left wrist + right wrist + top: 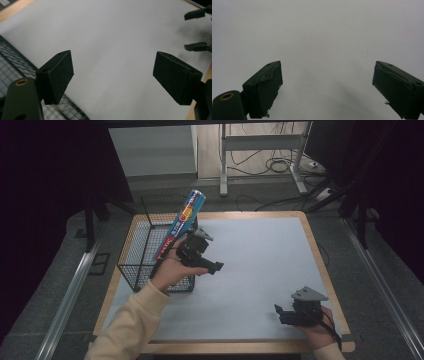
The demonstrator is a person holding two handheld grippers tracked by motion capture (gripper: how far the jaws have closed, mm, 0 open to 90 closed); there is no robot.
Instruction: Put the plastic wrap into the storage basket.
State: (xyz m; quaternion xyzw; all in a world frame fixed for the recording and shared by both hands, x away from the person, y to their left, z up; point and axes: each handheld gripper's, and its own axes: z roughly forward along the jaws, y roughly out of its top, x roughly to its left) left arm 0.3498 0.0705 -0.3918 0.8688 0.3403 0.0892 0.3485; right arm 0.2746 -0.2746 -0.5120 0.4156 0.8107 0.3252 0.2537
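The tall blue tube [182,222] stands leaning in the wire basket [142,251], its top poking above the rim, so the dropping-in looks done. The left gripper [212,266] sits just beside the basket, jaws wide apart with nothing between them. The right gripper [281,312], well apart from the basket near the table's front edge, is also spread and empty.
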